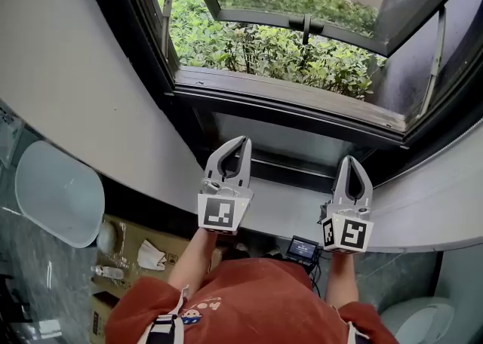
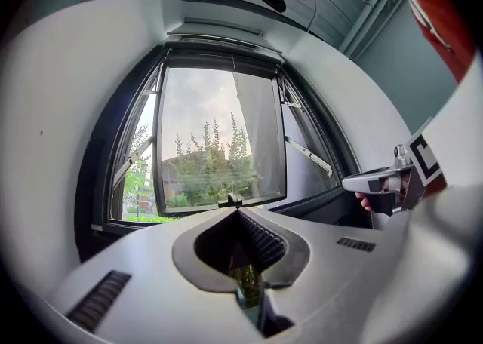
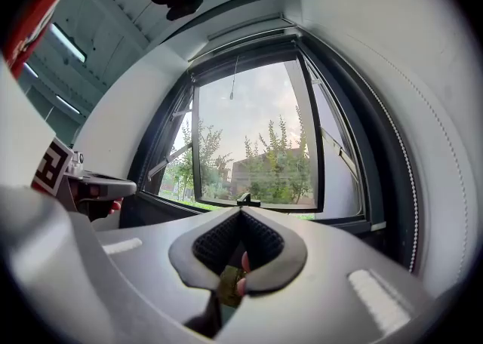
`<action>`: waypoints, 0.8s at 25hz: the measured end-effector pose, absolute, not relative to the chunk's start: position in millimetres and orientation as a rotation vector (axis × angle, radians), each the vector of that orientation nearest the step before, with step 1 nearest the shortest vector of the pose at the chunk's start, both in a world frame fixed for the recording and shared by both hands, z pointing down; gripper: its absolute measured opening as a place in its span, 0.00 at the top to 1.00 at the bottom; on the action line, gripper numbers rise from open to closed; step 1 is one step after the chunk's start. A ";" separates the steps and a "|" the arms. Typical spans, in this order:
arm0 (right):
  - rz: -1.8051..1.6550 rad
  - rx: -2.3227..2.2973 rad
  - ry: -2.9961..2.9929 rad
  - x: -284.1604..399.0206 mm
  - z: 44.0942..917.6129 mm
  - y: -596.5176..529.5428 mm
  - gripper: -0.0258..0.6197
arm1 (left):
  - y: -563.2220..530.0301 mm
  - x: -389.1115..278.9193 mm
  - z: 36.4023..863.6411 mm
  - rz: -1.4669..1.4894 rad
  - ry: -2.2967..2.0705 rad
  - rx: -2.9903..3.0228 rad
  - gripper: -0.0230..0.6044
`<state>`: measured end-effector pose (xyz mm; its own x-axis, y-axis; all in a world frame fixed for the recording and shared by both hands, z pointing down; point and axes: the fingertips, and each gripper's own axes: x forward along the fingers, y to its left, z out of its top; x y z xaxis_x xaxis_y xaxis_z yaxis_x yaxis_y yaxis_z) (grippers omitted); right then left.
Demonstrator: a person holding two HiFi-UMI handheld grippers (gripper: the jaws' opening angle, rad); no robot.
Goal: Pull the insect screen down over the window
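The risks are judged first. The insect screen is not drawn. No mesh is seen across the opening, and only a slim housing [image 3: 240, 33] along the top edge of the window frame [image 3: 192, 146] is made out, in which the screen is taken to be rolled. A thin pull cord [image 3: 233, 78] hangs from that top edge, near its middle.

- The cord is fine and slack, so it could slip from the pads if it is pinched off-centre or only lightly.
- A pull made to one side, not straight down, could tilt the screen's bottom bar and jam it against the frame's side edges.
- If the screen is let go before it is seated at the bottom edge, a spring roller would probably snatch it back up.
- The sash [image 1: 302, 22] stands tilted outward, and its handle [image 1: 306, 27] sits at the sash's lower edge. Whether the handle would foul the descending screen cannot be told.

The left gripper [image 1: 241, 141] and right gripper [image 1: 352, 160] are held side by side low over the window sill [image 1: 423, 207], near its inner edge. Both pairs of jaws are pressed together with nothing pinched. The cord and housing lie well above and ahead of both jaws, untouched.
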<state>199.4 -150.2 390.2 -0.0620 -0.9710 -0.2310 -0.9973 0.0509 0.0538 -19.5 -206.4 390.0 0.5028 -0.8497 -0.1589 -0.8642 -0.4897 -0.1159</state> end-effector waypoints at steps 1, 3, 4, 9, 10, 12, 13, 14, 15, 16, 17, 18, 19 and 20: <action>0.309 -2.057 2.179 199.0 391.0 -149.6 0.95 | -205.8 -19.6 389.5 0.123 1.475 -2.566 0.95; 0.335 -2.048 2.185 196.7 390.7 -147.4 0.95 | -203.1 -19.4 387.0 0.143 1.464 -2.585 0.95; 0.346 -2.039 2.187 195.2 389.4 -146.4 0.95 | -201.8 -19.8 385.9 0.159 1.461 -2.594 0.96; 0.369 -2.043 2.172 194.0 386.3 -145.2 0.95 | -200.2 -19.8 384.7 0.167 1.460 -2.600 0.96; 0.369 -2.045 2.169 194.3 386.1 -145.3 0.95 | -200.1 -19.2 384.7 0.163 1.455 -2.601 0.96; 0.366 -2.048 2.162 195.0 385.7 -145.7 0.95 | -199.7 -18.8 384.9 0.154 1.450 -2.598 0.95; 0.364 -2.050 2.160 195.2 385.7 -145.9 0.95 | -199.7 -18.8 385.0 0.149 1.451 -2.595 0.96; 0.361 -2.051 2.159 195.4 385.7 -146.2 0.95 | -199.7 -19.0 385.1 0.146 1.453 -2.593 0.96; 0.359 -2.052 2.158 195.3 385.6 -146.5 0.95 | -199.8 -19.3 384.8 0.146 1.455 -2.591 0.96; 0.358 -2.052 2.157 195.2 385.6 -146.6 0.95 | -199.8 -19.7 384.4 0.149 1.456 -2.589 0.95; 0.357 -2.052 2.155 195.0 385.5 -146.6 0.95 | -199.8 -20.1 383.9 0.151 1.457 -2.588 0.96; 0.356 -2.053 2.153 194.9 385.6 -146.7 0.95 | -199.8 -20.4 383.4 0.153 1.457 -2.587 0.96; 0.356 -2.053 2.152 194.7 385.7 -146.9 0.95 | -199.8 -20.7 382.9 0.153 1.457 -2.586 0.95; 0.354 -2.054 2.151 194.7 385.7 -147.1 0.95 | -199.7 -20.9 382.5 0.154 1.457 -2.584 0.96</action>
<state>194.7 -147.1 385.7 -0.0541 -0.9624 -0.2662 -0.9969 0.0369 0.0691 -20.9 -199.7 382.5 0.5171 -0.8383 -0.1728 -0.8559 -0.5078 -0.0977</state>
